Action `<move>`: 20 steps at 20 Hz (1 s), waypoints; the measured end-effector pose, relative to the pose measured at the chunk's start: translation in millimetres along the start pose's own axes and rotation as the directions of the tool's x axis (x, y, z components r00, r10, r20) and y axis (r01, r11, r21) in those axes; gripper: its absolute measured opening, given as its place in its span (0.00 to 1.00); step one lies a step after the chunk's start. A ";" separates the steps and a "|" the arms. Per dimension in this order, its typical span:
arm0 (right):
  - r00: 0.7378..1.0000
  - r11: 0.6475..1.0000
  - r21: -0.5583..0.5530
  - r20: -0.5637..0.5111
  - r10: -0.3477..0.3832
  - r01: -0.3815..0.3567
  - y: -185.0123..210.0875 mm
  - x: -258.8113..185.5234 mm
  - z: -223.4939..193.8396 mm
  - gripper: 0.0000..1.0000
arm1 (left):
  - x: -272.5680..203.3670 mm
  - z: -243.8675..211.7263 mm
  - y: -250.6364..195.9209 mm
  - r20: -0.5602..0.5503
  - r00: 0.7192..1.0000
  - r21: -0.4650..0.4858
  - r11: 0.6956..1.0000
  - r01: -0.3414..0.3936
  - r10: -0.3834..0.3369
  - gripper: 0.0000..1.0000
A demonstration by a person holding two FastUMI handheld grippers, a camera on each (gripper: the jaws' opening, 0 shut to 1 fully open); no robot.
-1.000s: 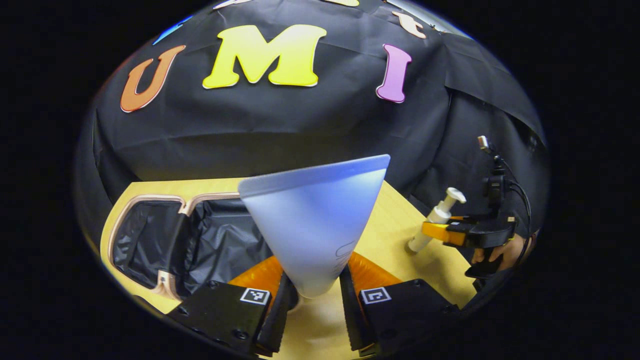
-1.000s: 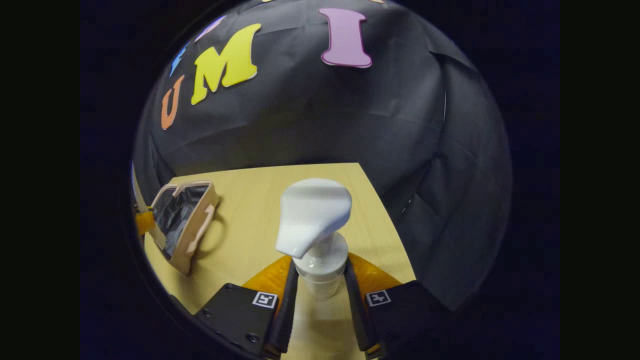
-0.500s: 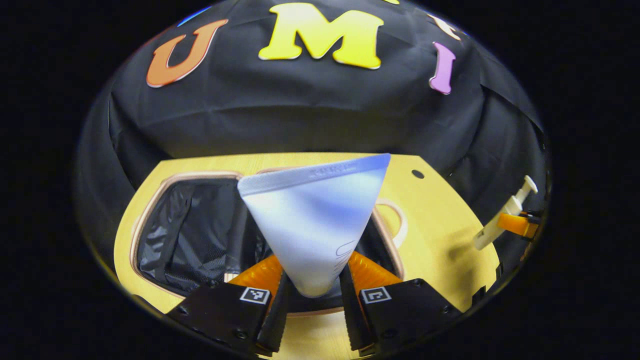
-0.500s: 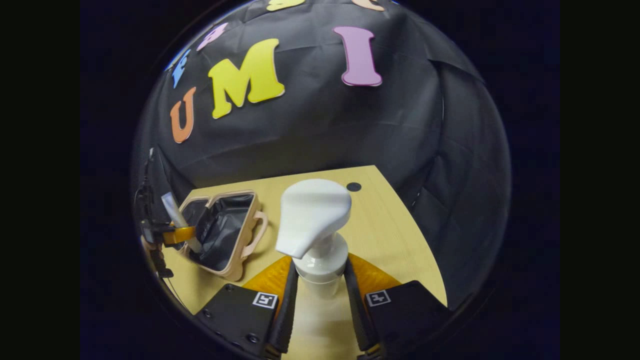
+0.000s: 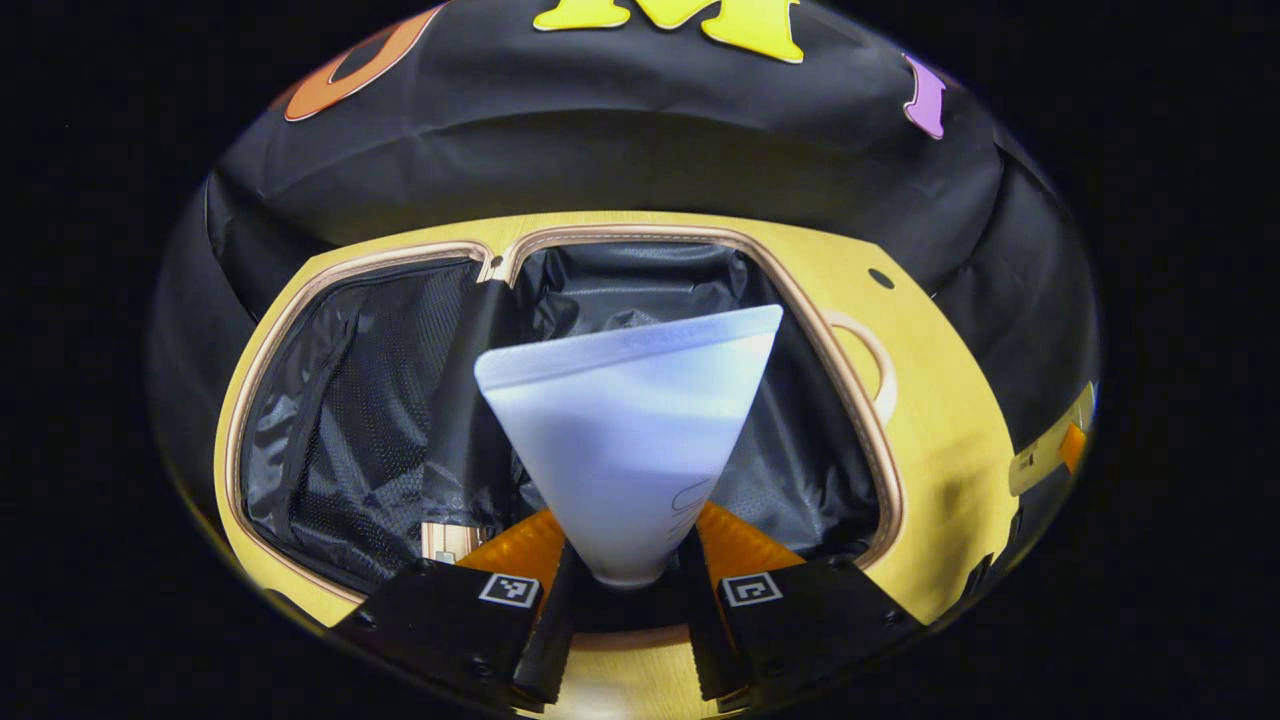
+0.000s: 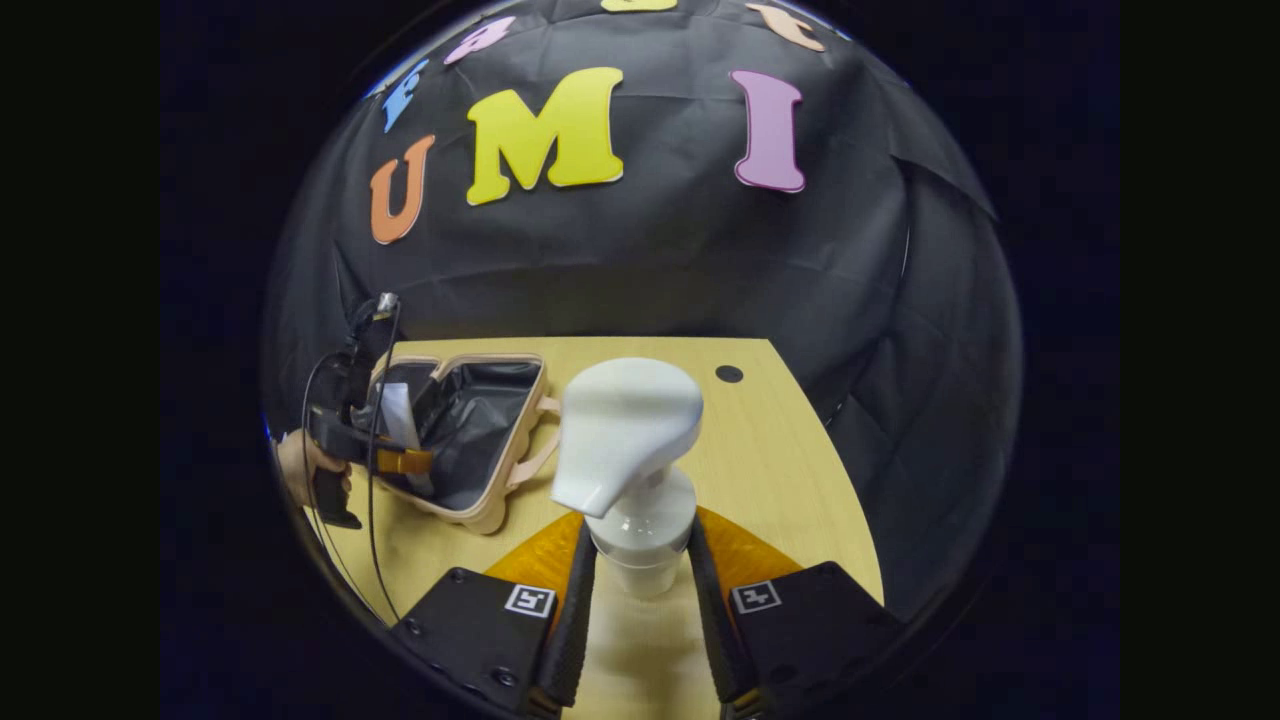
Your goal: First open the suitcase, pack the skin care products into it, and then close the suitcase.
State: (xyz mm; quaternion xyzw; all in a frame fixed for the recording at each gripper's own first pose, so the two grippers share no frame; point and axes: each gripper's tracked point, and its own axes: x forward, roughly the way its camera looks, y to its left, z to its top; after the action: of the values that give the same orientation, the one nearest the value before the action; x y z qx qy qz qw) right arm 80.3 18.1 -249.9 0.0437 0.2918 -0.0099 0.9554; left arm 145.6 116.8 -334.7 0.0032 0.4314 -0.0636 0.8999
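The left gripper (image 5: 622, 620) clamps a soft pale-blue squeeze tube (image 5: 630, 430) near its cap, over the open black-lined beige suitcase (image 5: 880, 470). The right gripper (image 6: 640, 610) grips a rigid white pump bottle (image 6: 625, 440) by its neck, likely slippery.

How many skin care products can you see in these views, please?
2. A pale tube is clamped in the left gripper over the open suitcase; a white pump bottle is clamped in the right gripper above the table. Others may be hidden.
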 end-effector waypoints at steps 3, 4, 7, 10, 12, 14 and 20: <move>1.000 1.000 -0.006 -0.018 0.002 -0.002 0.9 2.8 -5.5 0.47 | 7.9 4.9 1.9 -0.015 1.000 0.014 1.000 -0.016 0.016 0.51; 1.000 1.000 -0.009 -0.019 0.004 -0.004 1.1 3.3 -4.7 0.47 | 11.0 7.4 2.8 -0.014 1.000 0.013 1.000 -0.020 0.020 0.51; 1.000 1.000 -0.018 -0.025 0.018 -0.019 5.3 5.3 -5.2 0.47 | 23.8 11.1 4.8 -0.028 0.999 0.020 0.999 -0.025 0.026 0.51; 0.998 0.999 -0.034 -0.049 0.035 -0.036 7.3 7.9 -10.6 0.47 | 34.9 3.7 15.6 -0.067 0.996 0.014 0.998 -0.062 0.062 0.51; 0.997 0.998 -0.044 -0.065 0.038 -0.041 9.9 9.7 -14.8 0.47 | 38.2 2.2 20.0 -0.073 0.994 0.011 0.997 -0.079 0.080 0.51; 0.996 0.997 -0.062 -0.081 0.043 -0.048 15.4 13.8 -17.1 0.45 | 39.0 6.9 21.0 -0.053 0.995 0.015 0.996 -0.084 0.085 0.46; 0.988 0.992 -0.006 -0.090 0.122 -0.124 64.2 34.4 20.3 0.46 | 23.1 25.4 12.7 0.034 0.998 0.011 0.999 -0.048 0.048 0.48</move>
State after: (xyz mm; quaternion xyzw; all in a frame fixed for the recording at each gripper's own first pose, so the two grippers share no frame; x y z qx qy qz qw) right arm 123.0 80.4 -247.4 0.0566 0.3313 0.0526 0.9404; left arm 181.1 125.3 -337.3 0.0178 0.4156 -0.0444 0.9083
